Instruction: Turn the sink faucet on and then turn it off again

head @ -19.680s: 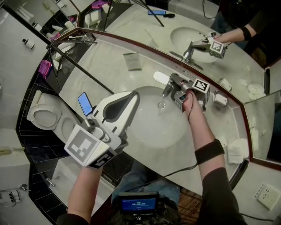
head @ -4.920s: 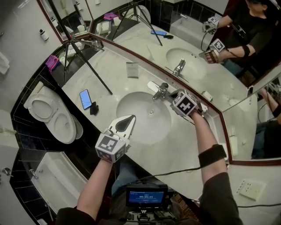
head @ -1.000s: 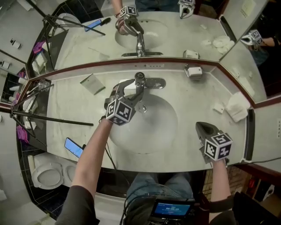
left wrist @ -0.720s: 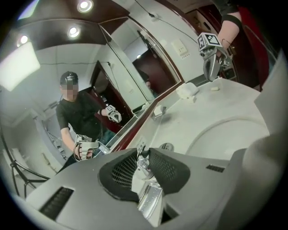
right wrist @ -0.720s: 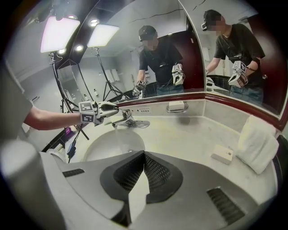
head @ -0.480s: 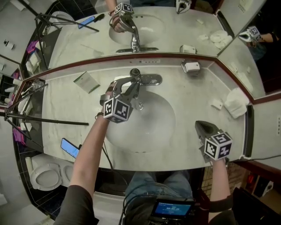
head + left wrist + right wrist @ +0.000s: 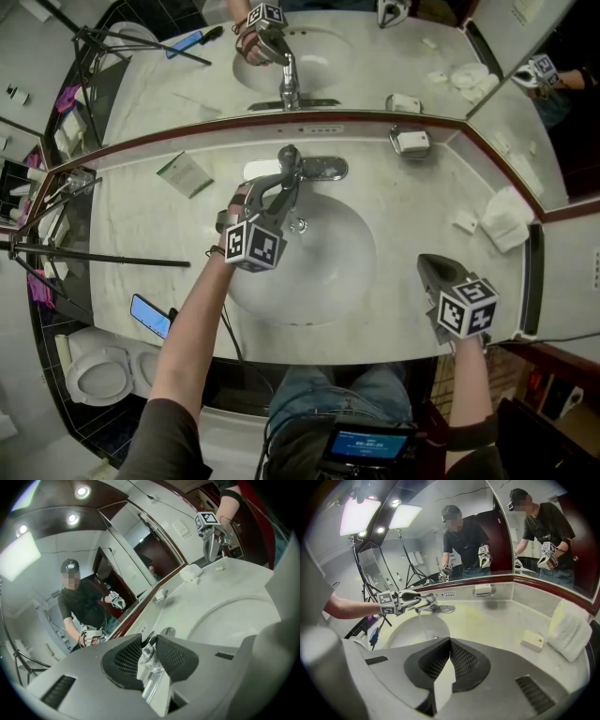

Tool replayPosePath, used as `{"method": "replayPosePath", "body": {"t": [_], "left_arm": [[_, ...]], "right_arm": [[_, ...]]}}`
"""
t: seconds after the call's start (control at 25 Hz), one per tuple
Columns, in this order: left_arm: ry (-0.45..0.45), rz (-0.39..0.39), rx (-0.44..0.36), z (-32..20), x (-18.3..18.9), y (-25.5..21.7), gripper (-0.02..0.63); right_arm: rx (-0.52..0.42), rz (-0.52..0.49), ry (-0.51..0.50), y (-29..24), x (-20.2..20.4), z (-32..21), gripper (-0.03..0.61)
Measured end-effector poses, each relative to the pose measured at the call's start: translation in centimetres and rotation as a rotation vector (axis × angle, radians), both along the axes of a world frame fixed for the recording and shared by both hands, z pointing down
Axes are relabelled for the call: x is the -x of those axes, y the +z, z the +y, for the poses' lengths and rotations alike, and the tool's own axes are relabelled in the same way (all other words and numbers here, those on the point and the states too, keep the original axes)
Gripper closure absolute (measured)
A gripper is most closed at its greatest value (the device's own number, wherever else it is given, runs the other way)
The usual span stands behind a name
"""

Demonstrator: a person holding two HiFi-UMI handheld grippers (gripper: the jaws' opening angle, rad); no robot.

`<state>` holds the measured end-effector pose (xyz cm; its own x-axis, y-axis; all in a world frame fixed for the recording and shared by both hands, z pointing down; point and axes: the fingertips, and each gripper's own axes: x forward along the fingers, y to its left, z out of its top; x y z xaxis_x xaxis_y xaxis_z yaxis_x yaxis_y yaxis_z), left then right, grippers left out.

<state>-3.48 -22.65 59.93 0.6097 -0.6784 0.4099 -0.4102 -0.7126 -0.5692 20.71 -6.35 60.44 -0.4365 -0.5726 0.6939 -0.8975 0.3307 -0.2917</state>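
Left gripper [image 7: 282, 186], jaws just closed in, narrowly parted, clamps the chrome faucet handle [image 7: 147, 654]; right gripper [image 7: 429, 266] clenched, empty.

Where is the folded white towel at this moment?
The folded white towel lies at the counter's right end in the head view, beside the angled mirror, with a small white packet just left of it.

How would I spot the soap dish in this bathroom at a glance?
From the round sink basin, follow the foot of the mirror rightward past the chrome faucet. The soap dish sits just below it: the only metal holder with a white bar inside.
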Motion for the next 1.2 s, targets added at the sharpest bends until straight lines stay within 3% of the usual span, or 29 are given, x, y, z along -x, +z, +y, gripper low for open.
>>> {"method": "replayPosePath", "body": {"t": [0.48, 0.64, 0.96, 1.2], "left_arm": [[0.006, -0.047, 0.033, 1.2, 0.1, 1.6, 0.514], [-0.028, -0.025, 0.081, 1.4, 0.2, 0.9, 0.508], [-0.079, -0.010, 0.124, 6.3, -0.1, -1.7, 0.500], [-0.158, 0.051, 0.164, 9.9, -0.4, -4.7, 0.595]], "right_arm": [[-0.005, -0.001, -0.004, -0.2, 0.3, -0.7, 0.560], [-0.005, -0.009, -0.011, -0.9, 0.1, -0.4, 0.560], [-0.020, -0.035, -0.034, -2.7, -0.8, 0.0, 0.560], [-0.018, -0.044, -0.077, -3.8, -1.5, 0.3, 0.560]]}}
